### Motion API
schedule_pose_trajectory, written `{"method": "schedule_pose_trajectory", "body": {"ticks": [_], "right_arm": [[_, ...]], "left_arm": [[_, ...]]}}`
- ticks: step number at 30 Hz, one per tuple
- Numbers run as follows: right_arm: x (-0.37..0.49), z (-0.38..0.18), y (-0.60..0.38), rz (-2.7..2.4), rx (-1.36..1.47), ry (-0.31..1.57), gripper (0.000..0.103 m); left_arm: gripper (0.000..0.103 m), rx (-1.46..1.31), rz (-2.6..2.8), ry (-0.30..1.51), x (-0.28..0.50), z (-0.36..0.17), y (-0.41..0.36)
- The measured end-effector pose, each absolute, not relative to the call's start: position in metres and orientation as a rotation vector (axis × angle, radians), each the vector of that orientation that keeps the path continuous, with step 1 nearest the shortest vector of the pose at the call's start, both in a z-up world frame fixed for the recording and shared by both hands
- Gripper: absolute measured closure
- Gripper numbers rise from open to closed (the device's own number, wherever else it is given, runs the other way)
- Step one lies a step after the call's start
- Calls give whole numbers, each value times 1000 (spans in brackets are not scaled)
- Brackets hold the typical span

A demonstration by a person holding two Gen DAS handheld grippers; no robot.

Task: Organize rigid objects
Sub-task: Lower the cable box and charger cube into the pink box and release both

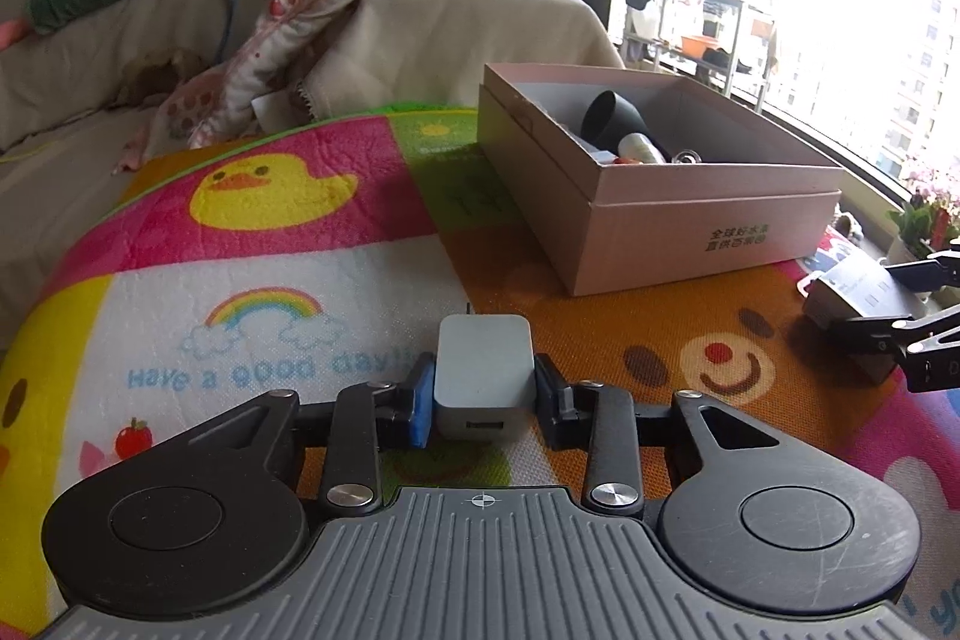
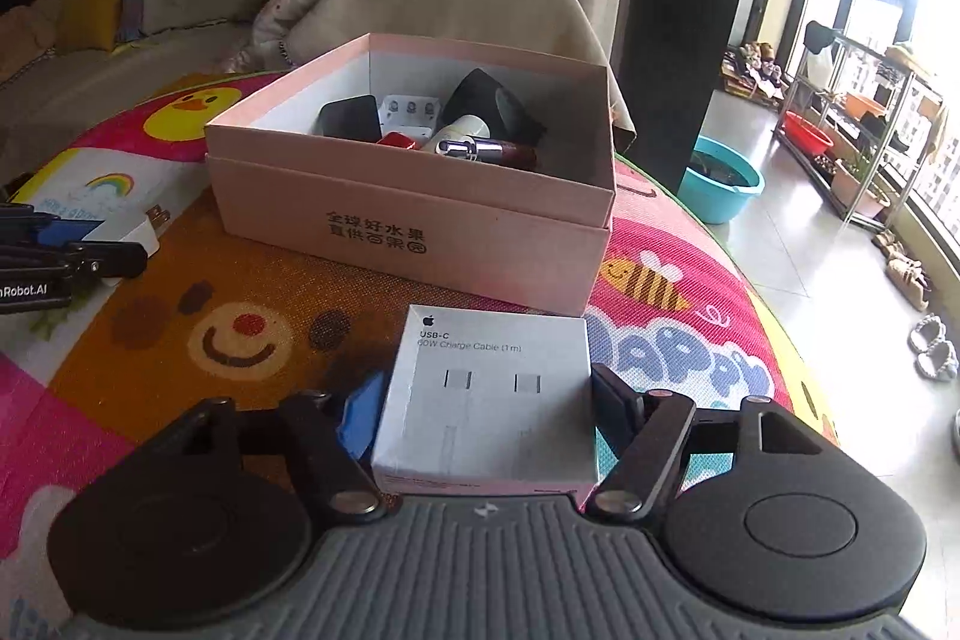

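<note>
The left gripper had its jaws squeezed onto a small grey-white rectangular plastic charger block, sitting mid-way on the colourful cartoon play mat. The right gripper was clamped on a flat white cardboard USB-C cable box, just in front of the open pink cardboard box holding other bits.

"USB-C" on cable box, "Have a good day" on mat

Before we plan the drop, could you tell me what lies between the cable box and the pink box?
Nothing: in the right wrist view only bare mat separates the cable box from the pink box.
</note>
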State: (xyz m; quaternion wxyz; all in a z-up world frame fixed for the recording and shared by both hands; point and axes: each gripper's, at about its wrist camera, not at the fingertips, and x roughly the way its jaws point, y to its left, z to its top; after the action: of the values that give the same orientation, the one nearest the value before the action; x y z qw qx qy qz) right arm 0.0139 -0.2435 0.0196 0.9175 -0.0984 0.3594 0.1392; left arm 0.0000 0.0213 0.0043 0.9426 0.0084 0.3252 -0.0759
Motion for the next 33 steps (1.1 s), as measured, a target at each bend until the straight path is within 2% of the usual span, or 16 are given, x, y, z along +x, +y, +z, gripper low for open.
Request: {"method": "schedule_pose_trajectory", "body": {"ticks": [5, 8, 13, 15, 17, 20, 24, 27, 33], "right_arm": [[-6, 28, -252, 348, -214, 745, 33], [-8, 47, -259, 382, -160, 709, 33], [24, 143, -265, 381, -72, 470, 33], [48, 177, -263, 365, -41, 378, 33], [77, 194, -259, 337, -17, 355, 33], [120, 183, -253, 314, 26, 434, 33], [157, 128, -244, 253, 11, 562, 33], [161, 95, -237, 279, -59, 591, 33], [148, 82, -237, 271, -68, 601, 30]], "left_arm": [[66, 52, -256, 604, -25, 15, 8], [66, 9, -333, 532, -24, 44, 2], [66, 86, -386, 257, 18, 144, -28], [66, 54, -388, 209, 46, 168, -35], [66, -46, -424, 243, 81, 174, -39], [66, -159, -461, 379, 128, 151, -44], [68, -159, -405, 499, 168, 95, -45], [68, -192, -372, 538, 184, 73, -34], [68, -186, -288, 514, 150, 75, -7]]}}
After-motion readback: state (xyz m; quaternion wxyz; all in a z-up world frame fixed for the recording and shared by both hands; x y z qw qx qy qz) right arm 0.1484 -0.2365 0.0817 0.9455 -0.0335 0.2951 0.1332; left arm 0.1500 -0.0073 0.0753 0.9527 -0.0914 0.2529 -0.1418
